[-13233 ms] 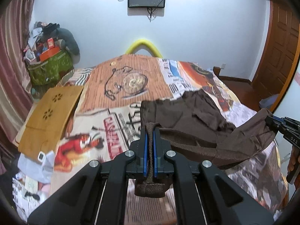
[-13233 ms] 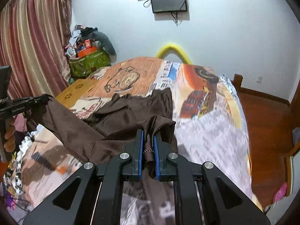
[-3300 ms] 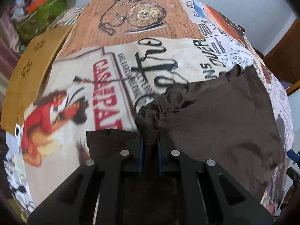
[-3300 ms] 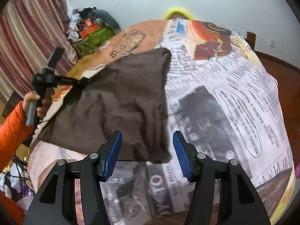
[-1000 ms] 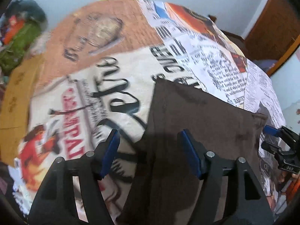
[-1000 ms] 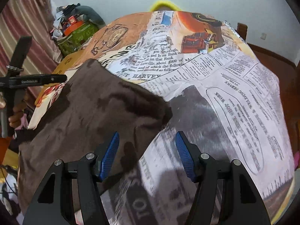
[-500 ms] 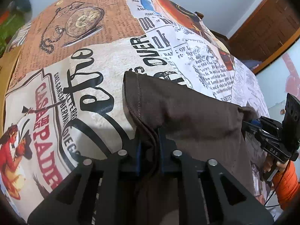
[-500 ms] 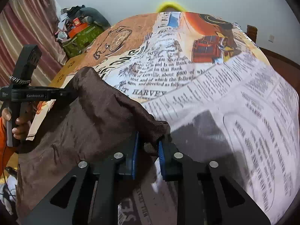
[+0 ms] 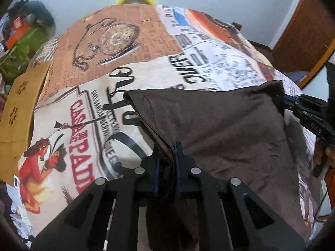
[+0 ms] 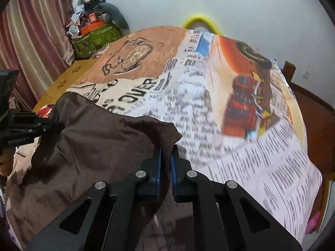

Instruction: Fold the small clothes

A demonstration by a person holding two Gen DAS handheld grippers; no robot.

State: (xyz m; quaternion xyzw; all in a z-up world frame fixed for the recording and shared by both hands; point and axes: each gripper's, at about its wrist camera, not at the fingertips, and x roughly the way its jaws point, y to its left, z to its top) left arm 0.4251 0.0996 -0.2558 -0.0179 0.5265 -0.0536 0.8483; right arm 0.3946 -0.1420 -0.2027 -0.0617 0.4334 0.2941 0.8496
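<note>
From the left wrist camera, I see my left gripper point(image 9: 167, 156) clenched on the near left corner of the brown garment point(image 9: 219, 133); its jaws have just been closing, and a bunched fold of cloth is pinched between the blue pads. The garment lies spread on the printed bedsheet point(image 9: 88, 108), a stitched hem running up from my jaws to the far left corner. At the right edge of this view the right gripper point(image 9: 286, 101) bites the opposite corner, so the top edge hangs taut between the two. The cloth reads as thin, light and limp (it sags and wrinkles wherever it is unsupported), so I judge corners and hems the only sensible places to hold it; a grab at the middle would just bunch it.

From the right wrist camera, my right gripper point(image 10: 165, 159) is likewise shut on a wad of the brown garment point(image 10: 94, 146), its jaws having just closed too. The left gripper point(image 10: 52, 126) shows at the far left, holding its own corner. The garment's long axis seems to run between the two grippers, across the bed rather than toward the yellow headboard arch point(image 10: 199, 21), though the near part is hidden under the tool. The sheet here is blurred.
</note>
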